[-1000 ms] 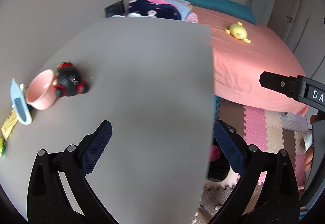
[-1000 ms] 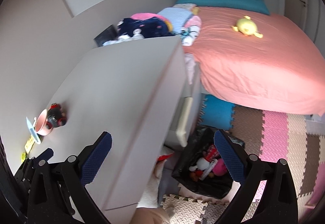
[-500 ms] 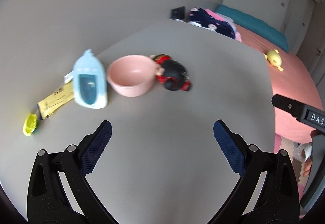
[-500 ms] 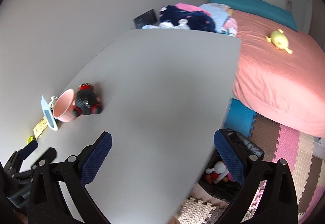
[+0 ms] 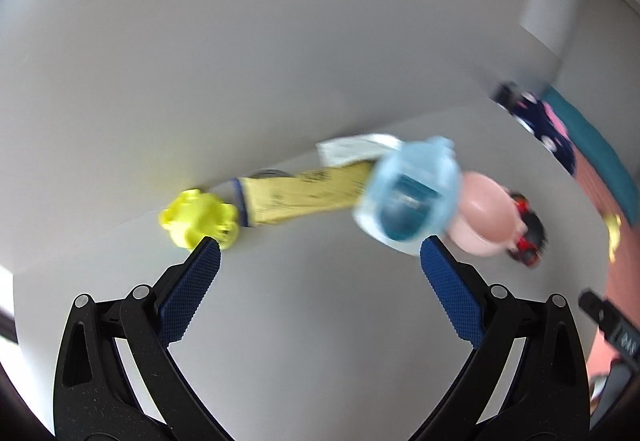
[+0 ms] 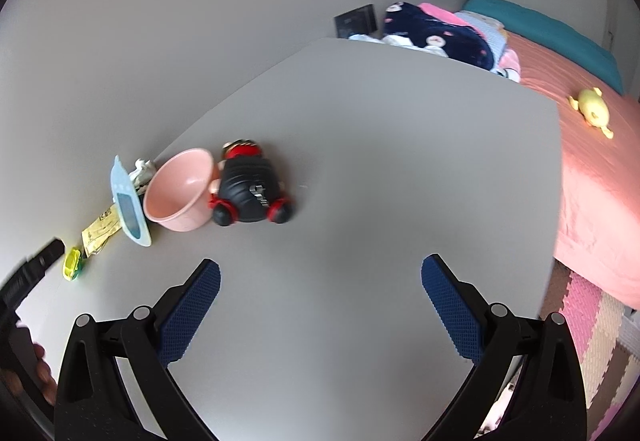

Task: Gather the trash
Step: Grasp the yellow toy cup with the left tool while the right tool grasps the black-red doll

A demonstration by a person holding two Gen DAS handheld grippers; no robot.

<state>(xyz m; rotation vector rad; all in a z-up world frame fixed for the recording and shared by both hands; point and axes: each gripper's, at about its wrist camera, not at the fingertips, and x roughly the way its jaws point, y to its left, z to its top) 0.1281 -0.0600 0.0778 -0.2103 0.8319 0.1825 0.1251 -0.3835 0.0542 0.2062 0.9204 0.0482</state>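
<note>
Approach step: left gripper (image 5: pixel 320 255) jaws wide open, nothing held, aimed at yellow wrapper (image 5: pixel 304 195); right gripper (image 6: pixel 320 277) open, empty; next: close on wrapper

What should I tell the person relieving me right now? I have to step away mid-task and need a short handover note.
Left hand-held gripper: open, empty, low over the table, nosing toward the far-left row of items.
Right hand-held gripper: open, empty, hanging above mid-table.
By the wall: small yellow piece, yellow wrapper, crumpled white paper, then light blue package, pink bowl and black-and-red toy.
Done: nothing gripped at this moment.
Left: probably pick up the wrapper, paper and yellow piece; the bin is out of view now.
</note>
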